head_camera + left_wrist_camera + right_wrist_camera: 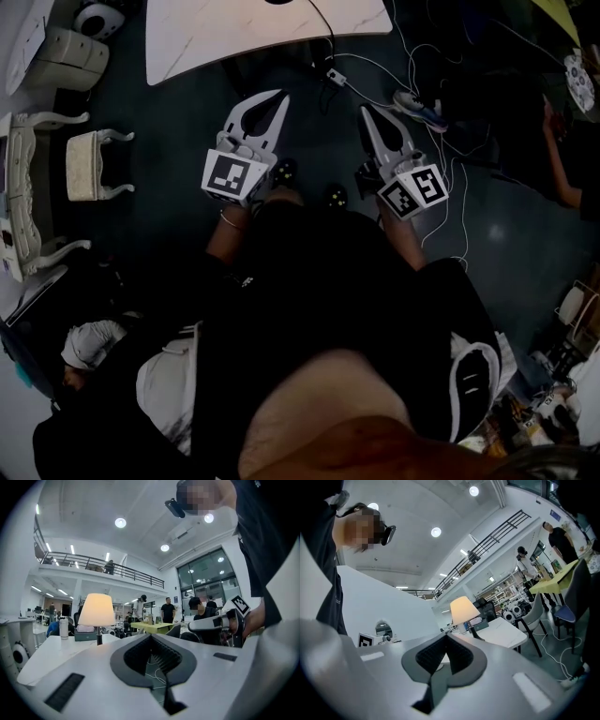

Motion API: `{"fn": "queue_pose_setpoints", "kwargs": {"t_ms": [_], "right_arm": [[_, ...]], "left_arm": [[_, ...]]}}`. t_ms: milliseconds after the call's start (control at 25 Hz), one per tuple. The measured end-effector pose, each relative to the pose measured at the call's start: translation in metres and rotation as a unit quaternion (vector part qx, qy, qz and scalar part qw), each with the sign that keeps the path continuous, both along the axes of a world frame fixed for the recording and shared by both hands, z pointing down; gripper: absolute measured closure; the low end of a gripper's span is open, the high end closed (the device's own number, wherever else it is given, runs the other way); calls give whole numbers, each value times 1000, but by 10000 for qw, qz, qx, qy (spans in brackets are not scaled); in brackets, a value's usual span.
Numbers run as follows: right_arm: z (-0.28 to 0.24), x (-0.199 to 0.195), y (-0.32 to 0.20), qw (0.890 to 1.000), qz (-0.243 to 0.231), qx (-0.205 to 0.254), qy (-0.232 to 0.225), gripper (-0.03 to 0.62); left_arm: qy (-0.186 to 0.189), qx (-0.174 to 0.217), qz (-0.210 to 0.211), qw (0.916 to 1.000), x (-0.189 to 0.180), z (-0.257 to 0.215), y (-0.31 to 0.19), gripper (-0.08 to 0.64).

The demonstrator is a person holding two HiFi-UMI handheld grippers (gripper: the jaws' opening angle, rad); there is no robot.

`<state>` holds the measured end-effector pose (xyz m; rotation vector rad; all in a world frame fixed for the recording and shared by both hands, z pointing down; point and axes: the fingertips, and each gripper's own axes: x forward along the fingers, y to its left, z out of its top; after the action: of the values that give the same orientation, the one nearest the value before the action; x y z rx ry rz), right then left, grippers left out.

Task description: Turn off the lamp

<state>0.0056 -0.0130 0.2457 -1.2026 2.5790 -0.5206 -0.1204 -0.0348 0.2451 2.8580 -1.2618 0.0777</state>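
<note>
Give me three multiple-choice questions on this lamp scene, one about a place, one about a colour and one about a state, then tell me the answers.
1. Where does the lamp stand?
A. on the floor
B. on the white table
C. on a chair seat

2. What colour is its shade?
A. warm cream
B. dark blue
C. red

3. What state is the lamp in?
A. switched off
B. lit
C. lying on its side

Answers:
1 B: in the left gripper view its dark stem comes down onto the tabletop.
2 A: the shade shows pale cream in both gripper views.
3 B: the lamp stands upright and its shade glows.
</note>
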Motion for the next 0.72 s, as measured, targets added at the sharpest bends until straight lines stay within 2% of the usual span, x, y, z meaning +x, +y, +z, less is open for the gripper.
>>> {"fn": "queue_pose_setpoints", "kwargs": {"t_ms": [120,240,720], "right_arm": [[0,-6,-9,9999,167,-25,-6,592],[1,-12,-19,9995,311,-31,13,592],[10,-39,-52,9964,828,-106,119,592]], "left_arm": [[238,-95,17,9997,-12,-2,-16,554],[148,-118,26,9998,-21,-2,-32,554],[61,-150,611,9980,-40,8,-77,554]]}}
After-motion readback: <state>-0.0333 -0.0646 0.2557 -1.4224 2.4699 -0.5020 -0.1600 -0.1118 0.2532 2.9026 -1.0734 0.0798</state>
